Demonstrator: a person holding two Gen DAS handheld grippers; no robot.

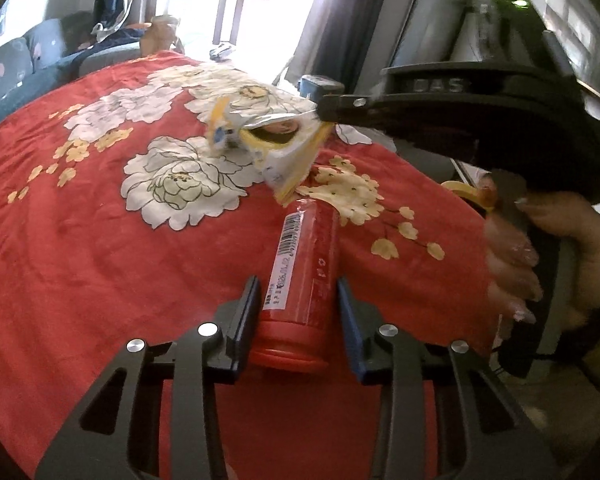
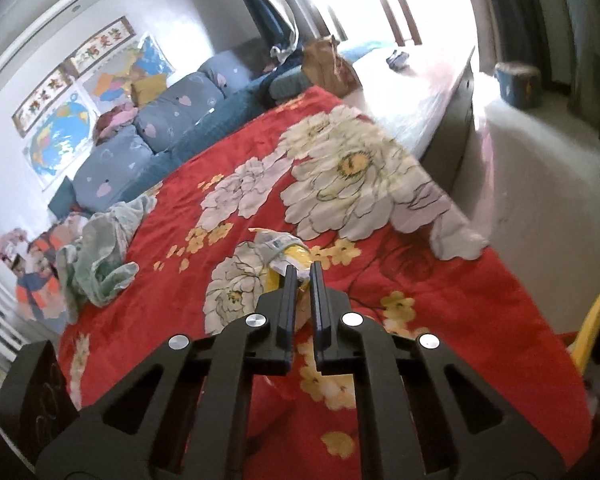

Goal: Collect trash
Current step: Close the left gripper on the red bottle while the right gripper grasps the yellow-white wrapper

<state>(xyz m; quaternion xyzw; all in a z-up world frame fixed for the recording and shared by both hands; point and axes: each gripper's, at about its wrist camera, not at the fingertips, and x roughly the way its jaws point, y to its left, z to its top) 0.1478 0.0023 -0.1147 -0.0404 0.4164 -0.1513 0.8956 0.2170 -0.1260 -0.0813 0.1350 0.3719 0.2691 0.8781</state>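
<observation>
A red bottle [image 1: 306, 256] with a white barcode label lies on the red flowered blanket [image 1: 100, 260], its cap end toward me. My left gripper [image 1: 298, 284] sits around the bottle's lower half, blue pads against both sides. Just beyond the bottle's far end, a crumpled yellow-and-white wrapper [image 1: 268, 140] hangs open-mouthed from my right gripper [image 1: 322, 110], which pinches its upper edge. In the right wrist view the right gripper [image 2: 302, 270] has its fingers nearly together on the wrapper [image 2: 284, 248]. A person's hand [image 1: 540, 248] grips the right gripper's handle.
The blanket [image 2: 440, 320] covers a bed whose edge drops to a pale floor [image 2: 540, 168] on the right. A rumpled green-white cloth [image 2: 100, 256] lies at the left, grey-blue pillows [image 2: 148, 136] behind it. A blue container [image 2: 516, 80] stands on the floor.
</observation>
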